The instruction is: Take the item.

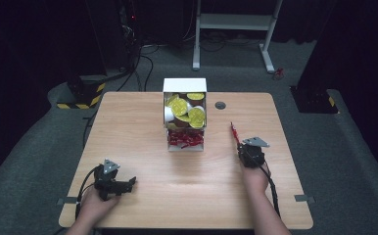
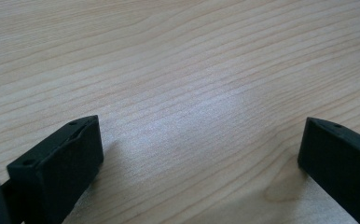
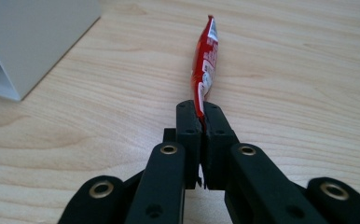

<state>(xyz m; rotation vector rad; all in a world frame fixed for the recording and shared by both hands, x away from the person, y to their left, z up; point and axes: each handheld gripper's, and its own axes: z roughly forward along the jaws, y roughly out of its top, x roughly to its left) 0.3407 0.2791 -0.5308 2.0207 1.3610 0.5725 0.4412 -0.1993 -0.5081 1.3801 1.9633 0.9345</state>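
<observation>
Right gripper (image 3: 201,114) clamped on 1 red sachet (image 3: 204,65), long axis pointing ahead, white box (image 1: 185,115) forward-left and nearer this hand; left gripper (image 1: 123,186) wide, empty.

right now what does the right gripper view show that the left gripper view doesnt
Right gripper view alone: the right gripper shut on a red sachet that stands on edge above its jaws, and a corner of the white box at upper left. Left gripper view alone: the left gripper with its jaws wide apart and nothing between them. Both share the light wooden table and a pair of black jaws rising from the bottom edge.
</observation>
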